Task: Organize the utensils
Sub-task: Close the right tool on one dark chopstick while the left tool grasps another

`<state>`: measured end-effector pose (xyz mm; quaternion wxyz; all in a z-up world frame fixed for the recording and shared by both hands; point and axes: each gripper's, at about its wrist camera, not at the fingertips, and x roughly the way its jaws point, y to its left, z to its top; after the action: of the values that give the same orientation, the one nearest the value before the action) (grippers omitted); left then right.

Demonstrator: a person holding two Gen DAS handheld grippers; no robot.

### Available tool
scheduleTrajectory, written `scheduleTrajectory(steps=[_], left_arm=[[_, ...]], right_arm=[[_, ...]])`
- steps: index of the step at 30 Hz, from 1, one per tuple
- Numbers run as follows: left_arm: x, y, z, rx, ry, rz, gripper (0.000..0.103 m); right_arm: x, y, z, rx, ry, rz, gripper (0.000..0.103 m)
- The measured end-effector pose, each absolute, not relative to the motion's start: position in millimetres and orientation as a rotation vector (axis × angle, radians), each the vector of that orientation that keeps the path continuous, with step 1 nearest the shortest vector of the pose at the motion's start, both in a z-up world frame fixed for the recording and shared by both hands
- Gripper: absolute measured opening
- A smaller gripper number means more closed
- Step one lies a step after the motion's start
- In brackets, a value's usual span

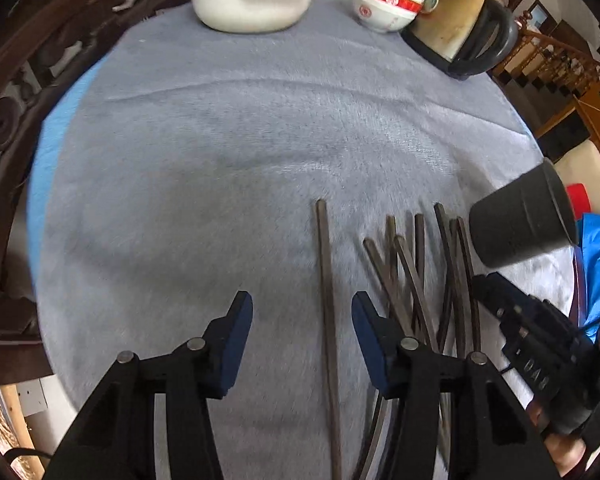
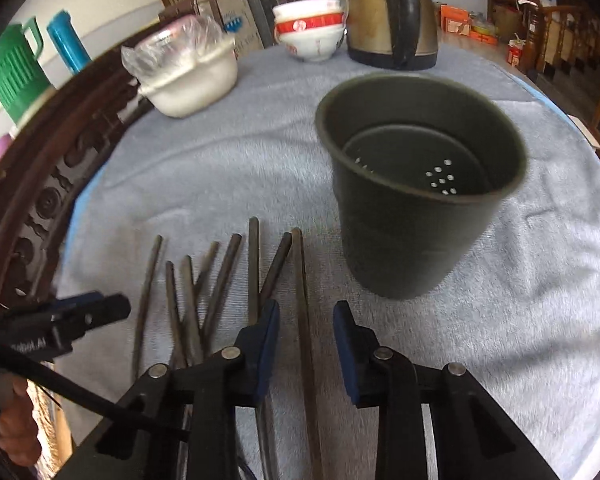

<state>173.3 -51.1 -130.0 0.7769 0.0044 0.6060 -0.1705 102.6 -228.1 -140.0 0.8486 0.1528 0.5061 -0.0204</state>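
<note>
Left wrist view looks down on a grey cloth (image 1: 228,128) spread over the bench, with the left tool (image 1: 302,340) hanging just above it. Its two blue-padded fingers (image 1: 238,344) stand apart, and one dark chopstick (image 1: 325,280) lies on the cloth in the gap between them, nearer the right-hand pad, with neither pad pressing on it. Just to the right of that stick a loose fan of dark chopsticks (image 1: 420,272) lies crossed over one another. Beyond the fan stands a dark holder cup (image 1: 520,220), and the right tool (image 1: 496,292) shows below the cup at the frame's edge.

Right wrist view shows the right tool (image 2: 306,336) also spread part way, blue pads on both sides of a single chopstick (image 2: 302,300) without gripping it. The holder cup (image 2: 416,184) stands upright just beyond and to the right of the pads, its perforated bottom bare. Left of the cup lie the other chopsticks (image 2: 204,296), and further left the left tool (image 2: 100,308). Behind the cup, at the far side of the cloth, are a white basin (image 2: 192,80), stacked red-and-white bowls (image 2: 312,36) and a kettle (image 2: 392,16).
</note>
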Motion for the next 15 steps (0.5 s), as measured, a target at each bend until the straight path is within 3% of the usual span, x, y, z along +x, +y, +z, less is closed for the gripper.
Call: scheduleTrajectory(steps=[3,8,10,11,15], left_arm=[[185,-58,-141,0.026,1.343,-0.359,0.050],[198,-65,-146,0.036,1.332,-0.381,0.035],[204,-65,-147,0.022,1.333,-0.394,0.012],[206,-64,-148,0.007,1.340,-0.404,0.008],[205,-58,-143,-0.028,1.321,-0.428,0.007]], right_arm=[[113,-225,-148,0.297,1.097,-0.061,0.027],[124,-224,-154,0.267,1.100,-0.078,0.008],[124,-226,-153,0.286,1.096,-0.074,0.007],[121,-228,-150,0.301,1.080,-0.071,0.007],[107,-230,-128,0.313,1.012,-0.048,0.006]])
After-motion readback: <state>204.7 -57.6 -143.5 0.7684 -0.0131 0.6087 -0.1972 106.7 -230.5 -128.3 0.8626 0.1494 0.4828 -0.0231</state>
